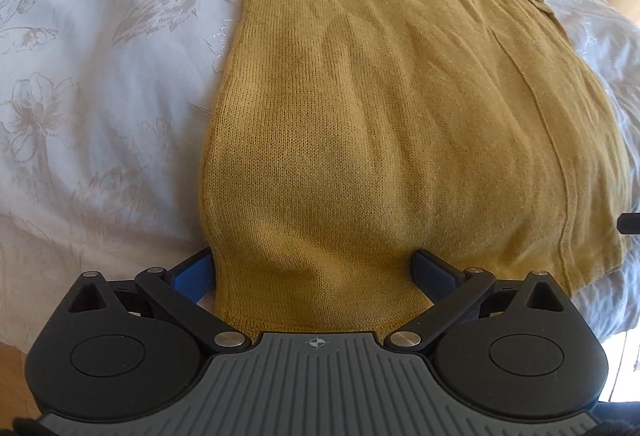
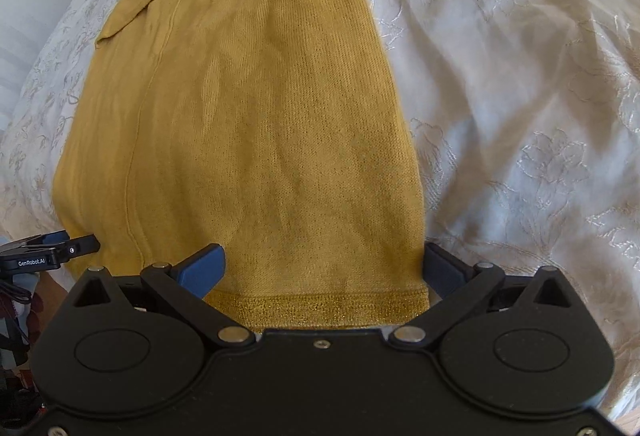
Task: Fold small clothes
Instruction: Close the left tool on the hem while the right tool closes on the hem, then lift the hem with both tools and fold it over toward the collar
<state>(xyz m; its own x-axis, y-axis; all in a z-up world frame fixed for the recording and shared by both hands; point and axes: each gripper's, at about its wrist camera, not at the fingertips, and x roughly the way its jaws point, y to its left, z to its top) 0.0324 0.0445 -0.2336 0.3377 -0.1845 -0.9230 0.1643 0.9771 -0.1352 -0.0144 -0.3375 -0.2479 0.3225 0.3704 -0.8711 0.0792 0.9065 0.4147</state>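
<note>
— Mustard knit sweater (image 1: 360, 124) spread flat on floral white bedspread (image 1: 100, 84), hem at the near edge. Left gripper (image 1: 316, 268)?
— Spread wide, blue fingers (image 1: 198, 272) straddling the hem's left corner; nothing pinched yet.
— And right gripper (image 2: 324, 264)?
— Likewise spread, straddling the ribbed hem band (image 2: 320, 306) at the right corner, fabric between the jaws, unclamped.
— Step in hand?
— Probably taking hold of the hem for a fold.
— Next move?
— Likely clamping both corners, then lifting evenly toward the collar end, keeping the layers aligned.
</note>
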